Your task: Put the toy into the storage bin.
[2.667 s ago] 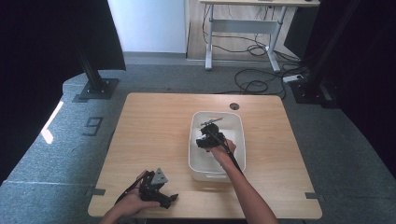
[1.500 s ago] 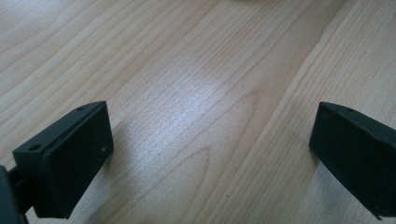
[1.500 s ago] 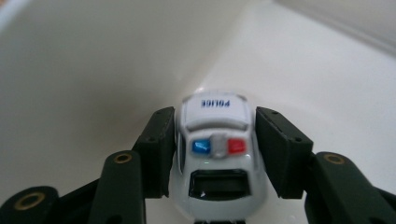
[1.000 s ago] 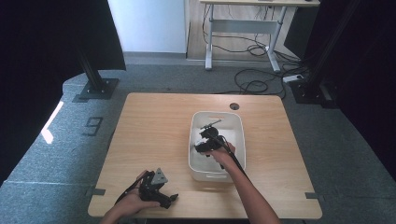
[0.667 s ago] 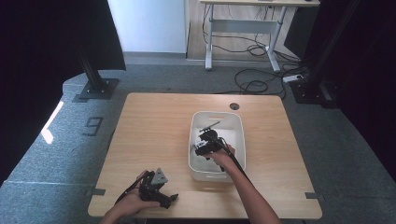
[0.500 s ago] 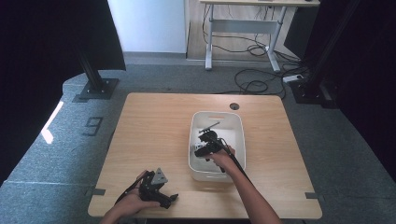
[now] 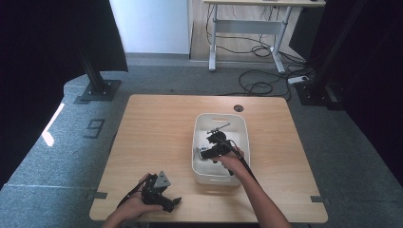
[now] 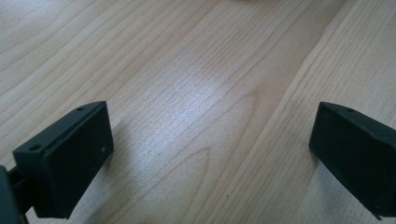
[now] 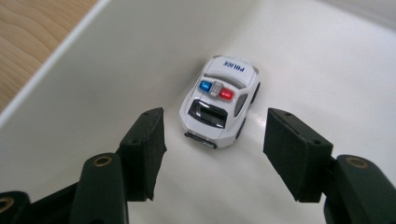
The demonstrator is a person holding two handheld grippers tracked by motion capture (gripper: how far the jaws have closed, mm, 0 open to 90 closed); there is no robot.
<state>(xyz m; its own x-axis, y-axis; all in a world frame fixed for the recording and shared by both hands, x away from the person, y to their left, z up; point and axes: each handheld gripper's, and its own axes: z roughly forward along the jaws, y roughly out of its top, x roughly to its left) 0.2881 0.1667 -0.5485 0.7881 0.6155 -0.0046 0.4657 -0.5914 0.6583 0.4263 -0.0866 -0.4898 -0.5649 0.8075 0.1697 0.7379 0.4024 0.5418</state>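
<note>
Table [image 7: 157, 137]: I'm working at the light wooden top, white bin [image 7: 241, 128] sitting right of its centre. The bin is my landmark for everything below.

Left hand-held gripper [image 7: 164, 197]: I'm resting it on the table, well apart from the bin, toward my near-left edge. Jaws standing wide, nothing between them but bare wood [image 8: 205, 107]. Same spot as in the earlier frames.

Right hand-held gripper [image 9: 210, 154]: I'm holding it inside the bin, pointing down at the floor by the bin's left wall. Compared with a few seconds ago it is sitting nearer my end of the bin. Jaws have just been opening again after a brief narrowing; they're now standing partly wide, pads touching nothing.

Toy police car [image 9: 219, 105]: sitting on its wheels on the bin floor, close to the left wall, just ahead of my fingertips, only its near end level with them.

Judgement: no grip yet. I'm lining up; next I'm needing to push forward, then close on the car's sides.
</note>
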